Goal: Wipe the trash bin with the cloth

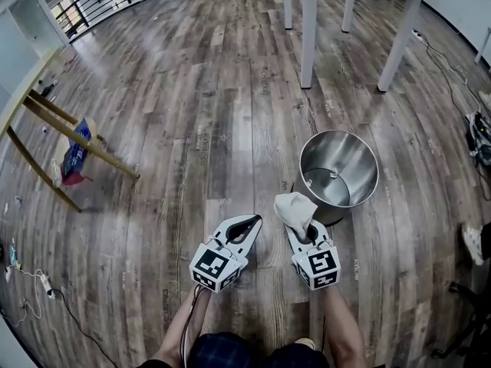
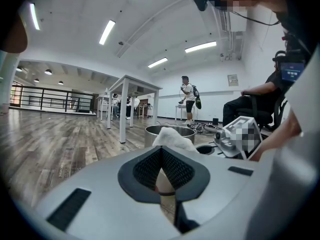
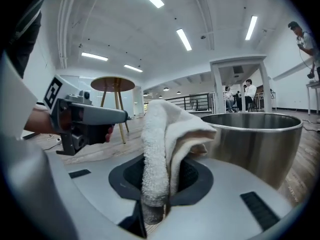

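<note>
Right claw [image 3: 156, 196]: pinching the cloth [image 3: 167, 134]
Left claw [image 2: 161, 154]: closed up, empty
Trash bin [image 3: 255, 139]: just beside that cloth

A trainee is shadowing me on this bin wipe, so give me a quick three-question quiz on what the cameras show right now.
1. Short answer: which hand-held gripper holds the cloth?
2. True or false: the left hand-held gripper has its jaws wide apart.
3. Pick one: the trash bin is A) upright on the wood floor, B) tipped on its side, C) upside down.
Key: 1, the right hand-held gripper; 2, false, its jaws are together with nothing between them; 3, A.
</note>
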The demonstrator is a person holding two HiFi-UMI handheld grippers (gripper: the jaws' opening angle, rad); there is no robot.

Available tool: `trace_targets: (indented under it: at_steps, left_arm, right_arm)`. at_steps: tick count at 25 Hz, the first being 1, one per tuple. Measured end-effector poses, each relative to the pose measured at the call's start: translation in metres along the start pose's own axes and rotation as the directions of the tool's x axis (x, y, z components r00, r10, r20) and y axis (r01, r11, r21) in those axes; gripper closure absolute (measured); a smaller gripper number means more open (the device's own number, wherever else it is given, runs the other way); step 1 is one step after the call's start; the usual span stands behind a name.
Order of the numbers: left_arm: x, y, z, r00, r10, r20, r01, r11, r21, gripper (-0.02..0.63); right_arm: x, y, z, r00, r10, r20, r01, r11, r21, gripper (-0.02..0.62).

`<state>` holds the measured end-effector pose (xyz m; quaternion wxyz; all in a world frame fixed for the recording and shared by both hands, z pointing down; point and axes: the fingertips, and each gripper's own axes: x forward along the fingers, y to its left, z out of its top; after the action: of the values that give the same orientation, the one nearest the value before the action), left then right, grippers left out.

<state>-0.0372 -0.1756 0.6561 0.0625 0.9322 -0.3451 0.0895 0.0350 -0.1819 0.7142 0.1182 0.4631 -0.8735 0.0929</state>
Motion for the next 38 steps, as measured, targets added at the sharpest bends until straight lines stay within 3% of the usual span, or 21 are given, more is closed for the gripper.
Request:
trace_targets:
  at_steps: [6,22,38]
  left_arm:
    - [-0.009,-0.002,-0.002,1.000,0.010,-0.011,-0.009,1.000,0.017,0.606]
    - [-0.003,-0.006,-0.010,1.000,-0.005,-0.015,0.005,1.000,0.002,0.606]
    - [-0.009,0.001,-0.012,1.000,0.020,-0.008,-0.020,1.000,-0.013,0.606]
  right_arm:
    - [0.007,-0.017,0.002,0.999,-0.049,-0.017,0.049,0.999,-0.012,0.512]
    - [-0.078,-0.084,-0.016,0.972,-0.233,0.012,0.233,0.972,0.016,0.511]
    - [-0.135,-0.177,-0.032,0.892,-0.452,0.020,0.447,0.887,0.113,0.511]
